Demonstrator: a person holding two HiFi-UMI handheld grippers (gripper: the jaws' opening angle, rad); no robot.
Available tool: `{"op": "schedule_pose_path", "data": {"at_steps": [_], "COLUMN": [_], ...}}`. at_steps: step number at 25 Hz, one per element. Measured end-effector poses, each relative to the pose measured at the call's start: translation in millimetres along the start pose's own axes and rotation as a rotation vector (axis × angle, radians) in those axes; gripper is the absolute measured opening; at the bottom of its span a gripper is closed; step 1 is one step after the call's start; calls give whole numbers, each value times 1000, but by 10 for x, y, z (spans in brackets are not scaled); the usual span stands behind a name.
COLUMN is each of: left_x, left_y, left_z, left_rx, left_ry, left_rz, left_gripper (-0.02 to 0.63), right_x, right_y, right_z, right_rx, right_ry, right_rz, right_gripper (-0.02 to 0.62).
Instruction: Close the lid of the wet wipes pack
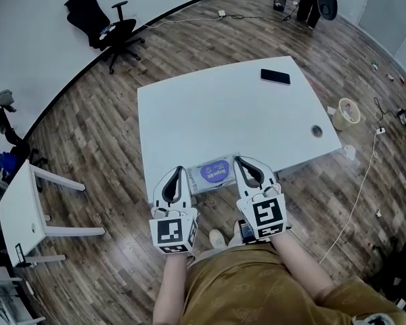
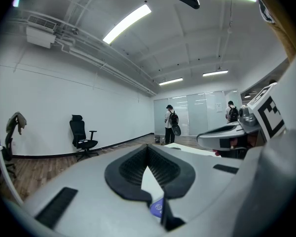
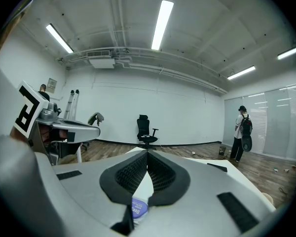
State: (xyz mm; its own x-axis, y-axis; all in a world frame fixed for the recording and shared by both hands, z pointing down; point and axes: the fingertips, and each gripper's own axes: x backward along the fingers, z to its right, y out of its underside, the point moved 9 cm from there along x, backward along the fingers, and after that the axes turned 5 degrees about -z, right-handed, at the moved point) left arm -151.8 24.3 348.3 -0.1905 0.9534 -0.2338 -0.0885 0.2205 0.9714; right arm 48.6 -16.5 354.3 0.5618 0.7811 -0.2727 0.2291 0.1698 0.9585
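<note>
The wet wipes pack [image 1: 213, 173] is lying flat at the near edge of the white worktop [image 1: 210, 107], about midway along that edge, with its round purple label facing up. We cannot tell whether its lid is shut.

We are holding the left tongs [image 1: 178, 172] just beside the pack's left end and the right tongs [image 1: 241, 161] just beside its right end, so the pack is sitting between them. Both are pointing away from us across the worktop. Whether either one is touching the pack, we cannot tell.

In the left gripper view the two black ribbed pads [image 2: 132, 169] are meeting at their tips with nothing clamped between them. Through the narrow wedge below the tips we are seeing white worktop and a bit of the purple label. The right gripper view is showing a like picture: pads together at the tips, empty, with the label peeping through below.

A black phone [image 1: 275, 76] is lying near the far right corner, and a round hole [image 1: 317, 131] is showing by the right edge. Beyond the far left corner a black office chair [image 1: 101, 26] is standing on the wooden floor [image 1: 101, 134].
</note>
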Motion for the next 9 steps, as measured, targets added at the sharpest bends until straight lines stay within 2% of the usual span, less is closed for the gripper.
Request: {"op": "schedule_pose_path", "data": {"at_steps": [9], "left_x": [-58], "left_y": [-22], "left_z": [27], "left_rx": [14], "left_ry": [13], "left_rz": [-1], "left_gripper": [-7], "right_x": [-7], "right_y": [13], "right_z": [18], "right_rx": [-54], "right_ry": [5], "right_rz": [-12], "right_gripper": [8]}}
